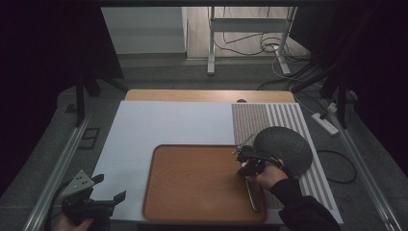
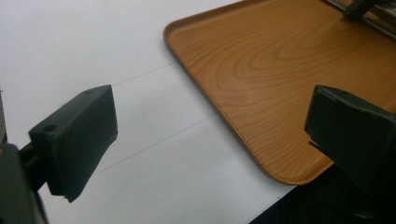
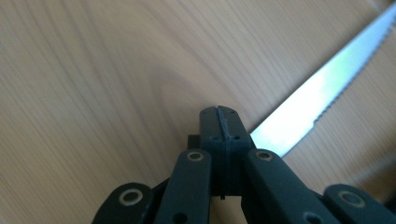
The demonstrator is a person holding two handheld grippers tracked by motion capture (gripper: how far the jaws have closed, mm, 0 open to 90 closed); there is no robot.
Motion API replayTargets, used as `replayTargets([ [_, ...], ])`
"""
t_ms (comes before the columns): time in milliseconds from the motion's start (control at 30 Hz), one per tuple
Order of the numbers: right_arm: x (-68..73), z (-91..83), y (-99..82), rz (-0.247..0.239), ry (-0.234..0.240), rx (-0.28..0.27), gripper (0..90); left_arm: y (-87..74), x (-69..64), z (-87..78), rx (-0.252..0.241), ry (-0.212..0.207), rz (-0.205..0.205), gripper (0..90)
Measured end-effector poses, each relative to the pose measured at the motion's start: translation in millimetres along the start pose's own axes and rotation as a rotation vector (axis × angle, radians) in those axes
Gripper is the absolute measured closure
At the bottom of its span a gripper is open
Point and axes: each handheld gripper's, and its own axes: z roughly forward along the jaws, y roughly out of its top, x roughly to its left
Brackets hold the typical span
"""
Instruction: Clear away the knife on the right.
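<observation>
A wooden tray (image 1: pixel 192 183) lies on a white sheet (image 1: pixel 163 122) at the near middle of the table. A serrated knife (image 1: pixel 251 192) rests along the tray's right edge. My right gripper (image 1: pixel 243 166) points down at the tray just beyond it. In the right gripper view the right gripper (image 3: pixel 219 116) has its jaws pressed together. The knife's blade (image 3: pixel 303 102) runs out from under the tips toward the upper right, not between them. My left gripper (image 1: pixel 109 187) hangs at the table's near left corner. In its own view the left gripper (image 2: pixel 210 121) is open and empty, beside the tray (image 2: pixel 280 70).
A dark round mat (image 1: pixel 284 147) lies just right of the tray, on a striped placemat (image 1: pixel 269 118). A person's sleeve (image 1: pixel 298 207) comes in at the bottom right. Metal rails run along both sides of the table, with cables on the floor behind.
</observation>
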Motion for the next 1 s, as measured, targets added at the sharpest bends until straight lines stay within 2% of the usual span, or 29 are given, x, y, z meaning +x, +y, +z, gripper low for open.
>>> replayTargets([
  [233, -11.9, -5.8, -14.3, 0.051, 0.009, 0.004, 90.0, 0.0, -0.1, -0.1, 0.0, -0.001, 0.001, 3.6],
  [600, -16.7, -7.7, -17.7, 0.066, 0.007, 0.015, 90.0, 0.1, -0.3, 0.1, 0.001, 0.001, 0.002, 3.7],
  [733, -17.9, -9.8, -17.8, 0.082, 0.014, -0.004, 89.5, 0.1, -0.3, 0.1, 0.001, 0.0, 0.002, 3.8],
  [833, -16.9, -13.8, -15.6, 0.105, 0.011, -0.036, 83.0, 0.1, -0.4, 0.2, 0.002, 0.0, 0.002, 3.8],
  [1000, -9.7, -15.7, -11.4, 0.084, -0.018, -0.07, 67.8, 0.2, -0.4, 0.5, 0.005, 0.0, 0.004, 3.8],
])
